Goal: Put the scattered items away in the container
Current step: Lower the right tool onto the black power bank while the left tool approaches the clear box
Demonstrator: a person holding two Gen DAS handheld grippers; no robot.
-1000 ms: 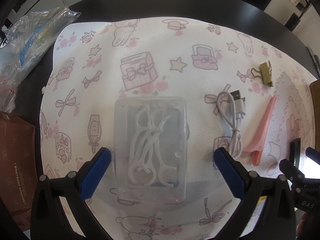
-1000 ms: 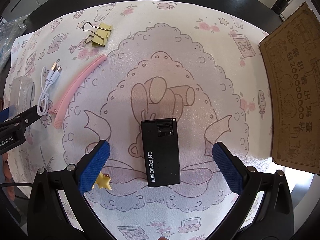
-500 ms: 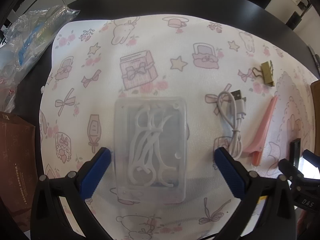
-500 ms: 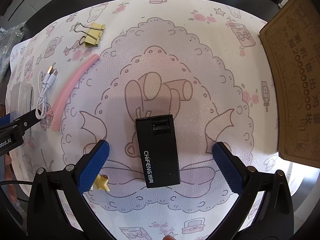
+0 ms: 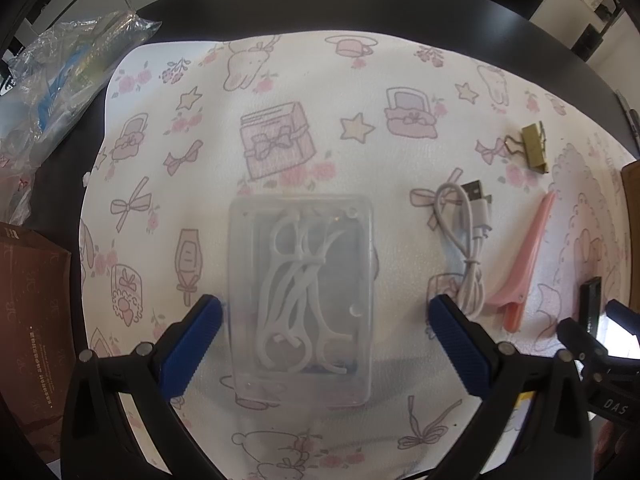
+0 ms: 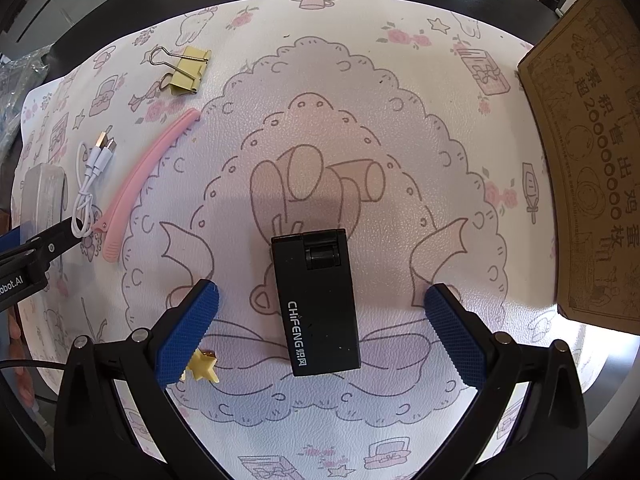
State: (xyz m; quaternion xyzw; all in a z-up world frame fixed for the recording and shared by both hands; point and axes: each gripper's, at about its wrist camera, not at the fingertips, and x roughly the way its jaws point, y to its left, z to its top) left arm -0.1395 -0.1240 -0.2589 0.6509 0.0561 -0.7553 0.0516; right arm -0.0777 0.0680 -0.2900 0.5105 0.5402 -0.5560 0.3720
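Note:
A clear plastic box [image 5: 302,296] with white floss picks inside lies on the patterned mat, between the wide-open fingers of my left gripper [image 5: 324,320]. To its right lie a coiled white USB cable [image 5: 466,248], a pink hair clip [image 5: 526,260] and a gold binder clip [image 5: 534,148]. In the right wrist view a black device marked CHIFENG [image 6: 316,304] lies flat between the open fingers of my right gripper [image 6: 322,320]. A small yellow star clip [image 6: 204,366] sits by the left fingertip. The pink hair clip [image 6: 148,172], white cable [image 6: 92,184] and binder clip [image 6: 184,66] lie at far left.
A brown printed cardboard box [image 6: 588,152] bounds the mat on the right. A crinkled plastic bag [image 5: 60,80] and a dark brown carton [image 5: 28,320] sit to the left. The mat lies on a black round table [image 5: 360,4].
The right gripper has moved slightly forward over the black device, which now lies deeper between its fingers. The left gripper has barely moved.

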